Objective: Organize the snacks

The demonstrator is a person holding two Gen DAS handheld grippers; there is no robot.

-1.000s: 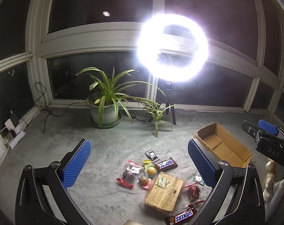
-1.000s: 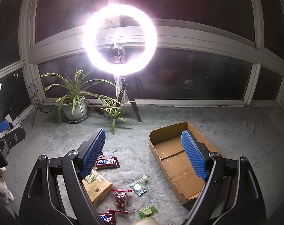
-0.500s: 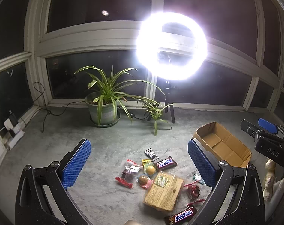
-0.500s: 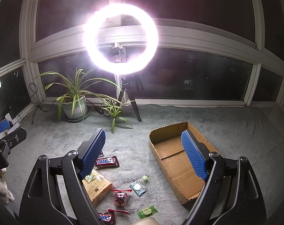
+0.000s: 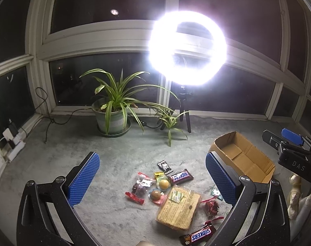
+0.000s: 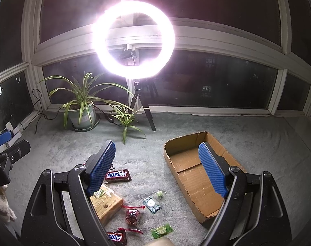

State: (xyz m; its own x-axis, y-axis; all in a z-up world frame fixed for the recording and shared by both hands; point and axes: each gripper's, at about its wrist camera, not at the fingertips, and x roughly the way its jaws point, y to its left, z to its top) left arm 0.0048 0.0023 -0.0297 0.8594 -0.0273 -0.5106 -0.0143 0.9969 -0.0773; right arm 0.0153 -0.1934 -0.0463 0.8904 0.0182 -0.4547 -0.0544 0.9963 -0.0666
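Snacks lie loose on the grey carpeted floor (image 5: 118,160), bunched together, and that crowding is the main hazard. Both claws hang above the pile, released and holding nothing: the left claw (image 5: 153,181) over the cluster, the right claw (image 6: 158,171) between the pile and the cardboard box (image 6: 198,176). The box sits empty at about three o'clock from the snacks, apart from them. In the left view, the biscuit pack (image 5: 179,208) has a small green sachet lying on it and a round wrapped sweet (image 5: 156,194) touching its ten o'clock corner, so a descent onto it may pinch or flick a neighbour. Thin items such as the red stick (image 5: 134,197) and the green packet (image 6: 162,230) lie flat in the pile of the carpet, so blunt pads may slide over them. The Snickers bar (image 6: 116,175) at the left finger of the right claw looks the easiest to take. A low box wall could catch anything carried too low.
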